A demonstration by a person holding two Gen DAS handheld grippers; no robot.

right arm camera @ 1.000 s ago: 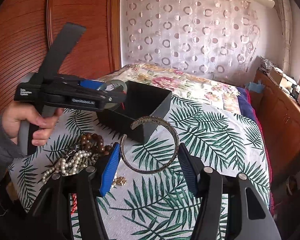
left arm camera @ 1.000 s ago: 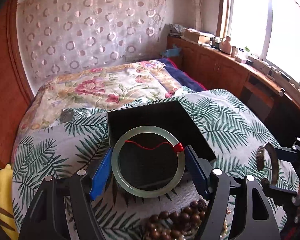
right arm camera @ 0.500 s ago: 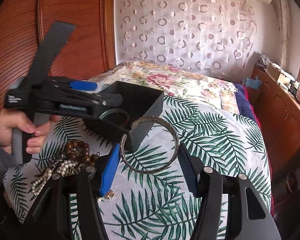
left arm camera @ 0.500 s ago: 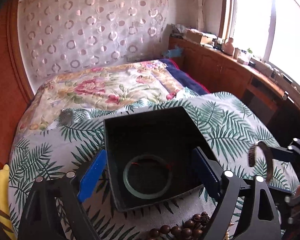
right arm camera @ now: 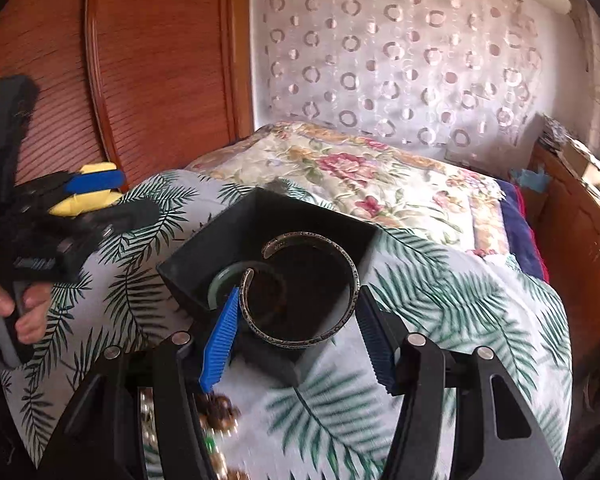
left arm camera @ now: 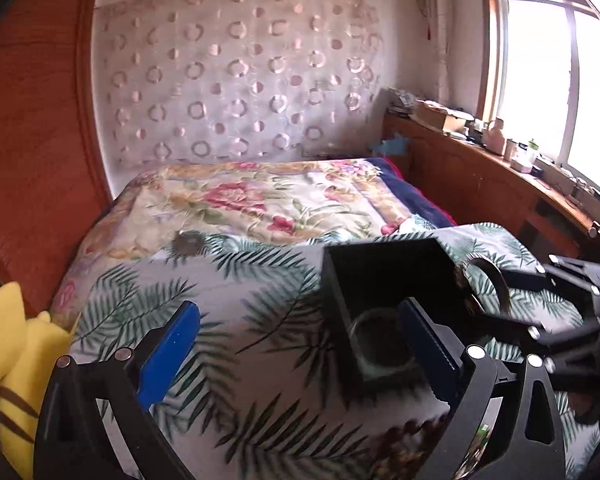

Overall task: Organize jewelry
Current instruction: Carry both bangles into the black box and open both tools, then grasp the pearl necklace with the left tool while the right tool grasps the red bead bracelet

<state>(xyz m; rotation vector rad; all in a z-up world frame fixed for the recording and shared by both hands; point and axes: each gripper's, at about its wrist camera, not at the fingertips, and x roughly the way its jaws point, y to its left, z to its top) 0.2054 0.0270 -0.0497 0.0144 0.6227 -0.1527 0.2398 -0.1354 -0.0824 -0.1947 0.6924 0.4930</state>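
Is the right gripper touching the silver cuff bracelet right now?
Touching. The right wrist view shows the silver cuff bracelet spanning the right gripper, each finger pad pressed against an outer side, above the black box.

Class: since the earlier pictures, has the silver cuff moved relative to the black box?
Yes. The right gripper has carried the silver cuff from beside the black box to over its opening.

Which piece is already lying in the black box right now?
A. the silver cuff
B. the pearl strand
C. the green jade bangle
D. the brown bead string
C: the green jade bangle lies on the floor of the black box, while the right gripper holds the silver cuff above it.
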